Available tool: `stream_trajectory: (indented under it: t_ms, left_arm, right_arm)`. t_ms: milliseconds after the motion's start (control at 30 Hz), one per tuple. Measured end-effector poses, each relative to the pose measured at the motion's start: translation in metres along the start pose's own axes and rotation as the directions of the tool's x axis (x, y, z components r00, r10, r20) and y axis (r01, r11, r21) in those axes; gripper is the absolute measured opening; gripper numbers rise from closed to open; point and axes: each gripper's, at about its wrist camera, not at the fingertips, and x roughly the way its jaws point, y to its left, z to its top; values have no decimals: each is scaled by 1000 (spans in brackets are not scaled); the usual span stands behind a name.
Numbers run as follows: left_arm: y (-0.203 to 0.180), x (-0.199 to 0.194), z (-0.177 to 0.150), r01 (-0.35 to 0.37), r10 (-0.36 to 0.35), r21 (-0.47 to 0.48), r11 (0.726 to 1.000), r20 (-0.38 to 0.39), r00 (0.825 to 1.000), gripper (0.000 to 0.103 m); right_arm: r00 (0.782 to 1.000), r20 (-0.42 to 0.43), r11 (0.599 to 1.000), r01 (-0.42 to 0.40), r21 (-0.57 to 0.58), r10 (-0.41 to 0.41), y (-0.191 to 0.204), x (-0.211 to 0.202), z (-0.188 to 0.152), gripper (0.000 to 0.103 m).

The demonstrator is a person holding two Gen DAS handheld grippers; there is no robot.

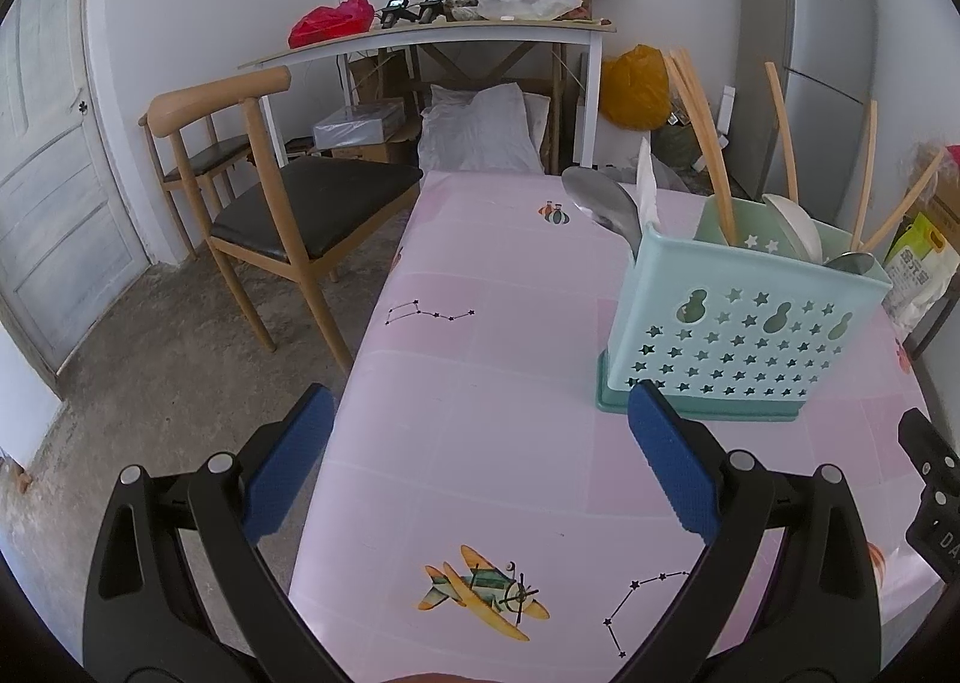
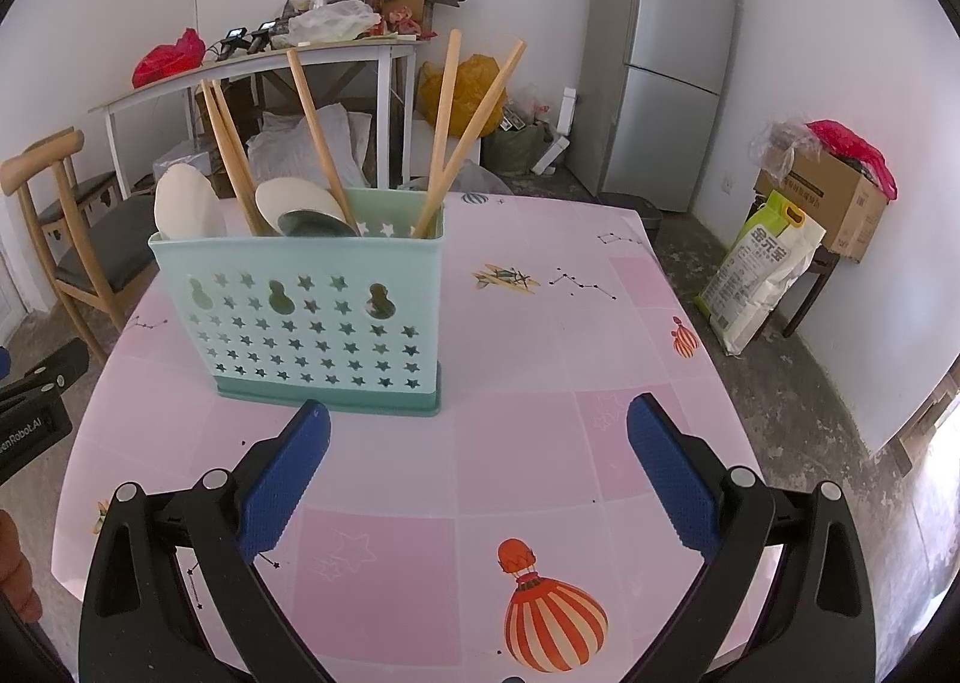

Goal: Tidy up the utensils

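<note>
Pink tablecloth (image 2: pixel 516 443) with balloons and planes filled both views, a cluttered side table and a fridge (image 2: pixel 660 53) behind it. I had the left gripper (image 1: pixel 480 455) hovering over the table's near edge, jaws wide and holding nothing. The right gripper (image 2: pixel 480 461) sat the same way, spread wide, nothing between its pads.

At about eleven o'clock from the right gripper stood the caddy (image 2: pixel 312 317), the mint one with star cut-outs, upright on its green base. From the left wrist it showed at about one o'clock. It was already loaded: chopsticks (image 2: pixel 444 131) fanned out of the top at several angles, two white spoons (image 2: pixel 183 203) leaned at the left side, and a metal spoon (image 1: pixel 603 206) poked out the near corner in the left view. Which compartment each sat in, I could not tell.

I saw no loose utensil on the cloth in either view. My read was that the sorting was finished or very nearly so, with perhaps only a tidy-up of those splayed chopsticks left.
</note>
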Motion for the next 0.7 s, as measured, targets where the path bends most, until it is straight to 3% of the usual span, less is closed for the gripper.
stream_trajectory:
  t_ms: [700]
  left_arm:
    - [5,0,0,-6,6,-10,1000,4,1000,95]
  right_arm:
    - [1000,2,1000,0,-1,0,2,-1,1,96]
